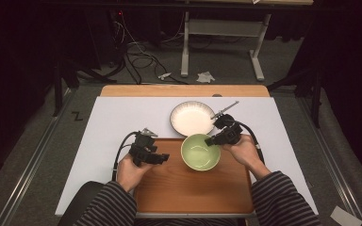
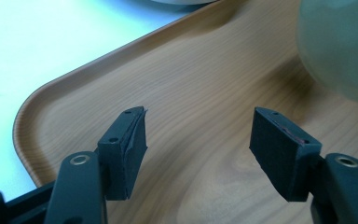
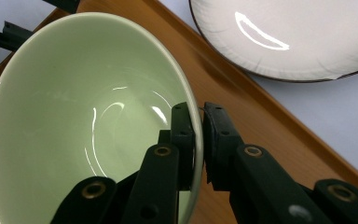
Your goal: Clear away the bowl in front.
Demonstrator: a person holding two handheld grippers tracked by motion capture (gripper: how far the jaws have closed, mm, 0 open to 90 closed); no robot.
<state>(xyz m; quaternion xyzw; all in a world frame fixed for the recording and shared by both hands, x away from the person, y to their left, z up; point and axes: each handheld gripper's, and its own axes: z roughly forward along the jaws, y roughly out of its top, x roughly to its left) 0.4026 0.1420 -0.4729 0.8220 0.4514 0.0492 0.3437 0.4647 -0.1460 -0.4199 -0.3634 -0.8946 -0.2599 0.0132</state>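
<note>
Green bowl (image 1: 200,151) — resting on tray (image 1: 193,188); right hand-held gripper (image 3: 198,135) pinching its near-right rim; left hand-held gripper (image 2: 198,144) gaping empty, bowl lying rightward.

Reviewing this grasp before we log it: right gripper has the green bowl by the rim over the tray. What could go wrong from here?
1. The right gripper pinches the green bowl only at a thin bit of glossy rim, one jaw inside and one outside; the bowl could pivot or slip out.
2. The white plate sits just past the wooden tray edge, close to the bowl; a swing that way might knock it.
3. The left gripper hangs open over the tray, supporting nothing, so a slip goes uncaught.
</note>
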